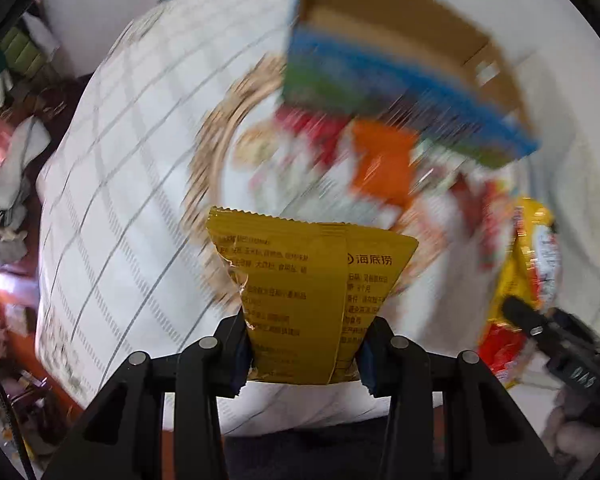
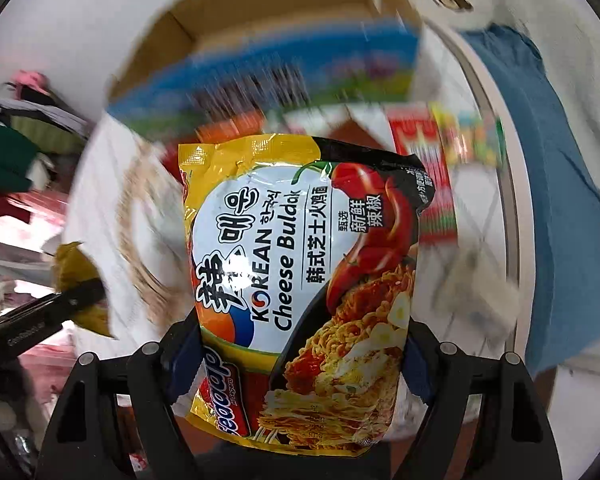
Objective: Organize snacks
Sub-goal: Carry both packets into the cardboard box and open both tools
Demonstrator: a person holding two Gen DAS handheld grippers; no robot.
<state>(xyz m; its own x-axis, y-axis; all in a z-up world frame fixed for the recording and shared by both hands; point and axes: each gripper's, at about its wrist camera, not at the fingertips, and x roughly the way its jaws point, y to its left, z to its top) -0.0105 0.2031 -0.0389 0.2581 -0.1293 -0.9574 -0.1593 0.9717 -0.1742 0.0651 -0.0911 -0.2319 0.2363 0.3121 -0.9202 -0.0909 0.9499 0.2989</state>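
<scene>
White grid-patterned tablecloth [image 1: 112, 184] below; left gripper [image 1: 304, 354] clamps mustard-yellow foil sachet [image 1: 300, 292]; right gripper [image 2: 300, 354] grips yellow Korean cheese noodle packet [image 2: 300, 272].

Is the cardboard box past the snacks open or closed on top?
Open. In both wrist views the cardboard box shows its bare brown inside, with no lid or flap over it. Motion blur hides whether anything lies inside.

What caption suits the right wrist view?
Right gripper holds a Korean cheese noodle packet above the open cardboard box.
</scene>
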